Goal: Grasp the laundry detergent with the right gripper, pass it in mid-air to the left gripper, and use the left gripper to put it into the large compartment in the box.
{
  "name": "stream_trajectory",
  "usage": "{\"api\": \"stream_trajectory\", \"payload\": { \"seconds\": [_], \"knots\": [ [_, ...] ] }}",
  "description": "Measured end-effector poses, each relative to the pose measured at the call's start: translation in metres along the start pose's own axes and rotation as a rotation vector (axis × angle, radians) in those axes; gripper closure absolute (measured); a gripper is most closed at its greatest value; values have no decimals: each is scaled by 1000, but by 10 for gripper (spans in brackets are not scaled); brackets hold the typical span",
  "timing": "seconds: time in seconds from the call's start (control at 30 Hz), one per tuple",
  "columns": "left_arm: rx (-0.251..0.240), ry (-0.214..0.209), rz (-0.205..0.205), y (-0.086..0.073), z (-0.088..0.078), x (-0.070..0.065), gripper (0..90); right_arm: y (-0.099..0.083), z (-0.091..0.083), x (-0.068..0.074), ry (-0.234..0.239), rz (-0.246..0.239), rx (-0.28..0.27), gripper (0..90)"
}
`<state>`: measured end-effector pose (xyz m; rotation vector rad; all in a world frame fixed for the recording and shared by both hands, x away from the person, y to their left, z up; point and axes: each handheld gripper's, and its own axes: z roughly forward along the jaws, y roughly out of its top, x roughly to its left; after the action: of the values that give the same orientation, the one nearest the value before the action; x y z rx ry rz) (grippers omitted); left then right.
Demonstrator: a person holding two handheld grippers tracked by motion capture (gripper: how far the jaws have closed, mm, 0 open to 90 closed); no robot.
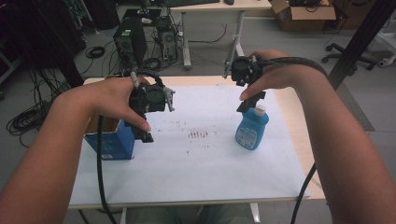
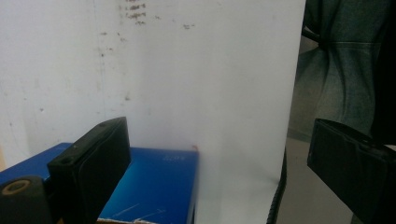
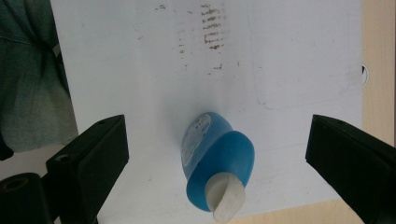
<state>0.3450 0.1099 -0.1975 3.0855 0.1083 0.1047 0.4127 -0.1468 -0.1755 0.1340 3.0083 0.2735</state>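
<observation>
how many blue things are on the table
2. A blue bottle with a white cap stands on the right side of the white sheet, under the right claw. A blue box sits at the sheet's left edge, below the left claw.

Your table (image 1: 299, 140) has a pale wood top with a white sheet (image 1: 201, 163) over most of it; brown smudges (image 1: 198, 134) mark the sheet's middle. Beyond it you see a grey floor (image 1: 280, 46). A dark computer tower (image 1: 130, 42) stands there among tangled cables (image 1: 21, 121). A second desk (image 1: 219, 7) on white legs sits farther back, with a cardboard box (image 1: 303, 14) on the floor to its right and an office chair's base (image 1: 348, 53) near that. The light is even and soft.
</observation>
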Motion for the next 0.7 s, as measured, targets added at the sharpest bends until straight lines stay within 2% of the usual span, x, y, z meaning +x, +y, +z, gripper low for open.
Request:
{"api": "stream_trajectory", "payload": {
  "seconds": [0.13,0.2,0.43,0.5,0.7],
  "knots": [
    [11,5,-2,2,4,2,65,-8,-8,4,-12,5,-11,55],
    [9,-18,-12,3,10,4,62,-13,-12,7,-17,9,-9,52],
    [17,-32,-23,3,25,7,60,-23,-21,16,-35,4,-41,52],
    [13,-28,-10,4,29,7,61,-27,-24,18,-39,11,-40,53],
    [15,-43,-10,7,42,9,62,-41,-31,24,-52,29,-47,50]
  ]
}}
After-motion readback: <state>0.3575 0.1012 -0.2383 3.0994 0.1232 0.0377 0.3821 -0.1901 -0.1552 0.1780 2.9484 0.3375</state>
